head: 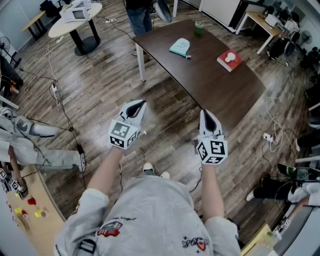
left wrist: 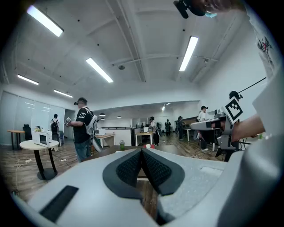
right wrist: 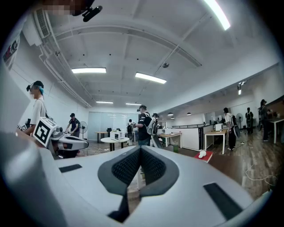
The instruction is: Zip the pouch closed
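A teal pouch point(head: 180, 47) lies on the far part of a dark brown table point(head: 210, 85) in the head view. Both grippers are held level over the wooden floor, well short of the table and apart from the pouch. My left gripper point(head: 140, 104) is shut with nothing between its jaws; in the left gripper view its black pads point(left wrist: 133, 167) meet at the tip. My right gripper point(head: 206, 113) is also shut and empty, its pads point(right wrist: 153, 166) pressed together. The pouch does not show clearly in either gripper view.
On the table stand a green cup point(head: 199, 27) and a red flat thing with a white object on it point(head: 229, 60). A person point(head: 140, 15) stands at the table's far end. A round white table point(head: 75, 22) is at the back left. Cables trail over the floor point(head: 60, 95).
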`<state>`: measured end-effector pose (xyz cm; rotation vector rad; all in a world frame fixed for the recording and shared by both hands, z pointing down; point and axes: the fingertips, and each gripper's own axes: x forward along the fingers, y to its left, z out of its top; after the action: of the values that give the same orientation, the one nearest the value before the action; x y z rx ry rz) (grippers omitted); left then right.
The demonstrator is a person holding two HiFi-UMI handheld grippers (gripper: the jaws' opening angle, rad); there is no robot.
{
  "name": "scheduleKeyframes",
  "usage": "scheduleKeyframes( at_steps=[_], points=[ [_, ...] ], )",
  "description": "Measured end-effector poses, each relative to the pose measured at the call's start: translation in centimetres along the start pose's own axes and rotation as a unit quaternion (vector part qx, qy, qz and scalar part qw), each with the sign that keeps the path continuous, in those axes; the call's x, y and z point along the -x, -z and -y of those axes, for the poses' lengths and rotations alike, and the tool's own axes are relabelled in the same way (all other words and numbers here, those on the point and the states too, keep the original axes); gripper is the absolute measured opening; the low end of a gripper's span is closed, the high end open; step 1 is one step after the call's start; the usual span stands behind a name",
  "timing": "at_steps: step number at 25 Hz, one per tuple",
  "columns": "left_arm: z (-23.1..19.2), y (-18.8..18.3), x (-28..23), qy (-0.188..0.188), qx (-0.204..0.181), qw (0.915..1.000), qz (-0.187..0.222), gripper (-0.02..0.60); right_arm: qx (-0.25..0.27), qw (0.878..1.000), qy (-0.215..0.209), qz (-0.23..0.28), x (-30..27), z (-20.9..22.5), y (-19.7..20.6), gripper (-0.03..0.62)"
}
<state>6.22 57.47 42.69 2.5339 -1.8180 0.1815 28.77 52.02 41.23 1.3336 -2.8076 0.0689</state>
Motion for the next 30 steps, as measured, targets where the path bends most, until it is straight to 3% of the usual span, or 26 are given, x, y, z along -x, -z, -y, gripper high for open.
scheduleKeyframes(
  at_steps=[5, 27, 30],
  points=[
    [0.7, -0.1, 0.6, -0.006, 0.002, 1.0, 0.0, 0.005, 0.006, 1.0, -0.021, 0.01, 0.8, -1.1, -0.1, -0.005],
    [0.6, 0.8, -0.3, -0.002, 0.01, 0.9999, -0.002, 0.006, 0.005, 1.0, -0.019, 0.009, -0.5, -1.1, 0.5, -0.006],
    [0.6, 1.4, -0.3, 0.004, 0.01, 0.9999, -0.005, 0.006, 0.001, 1.0, -0.026, 0.013, -0.5, -1.4, 0.7, 0.063]
  ],
)
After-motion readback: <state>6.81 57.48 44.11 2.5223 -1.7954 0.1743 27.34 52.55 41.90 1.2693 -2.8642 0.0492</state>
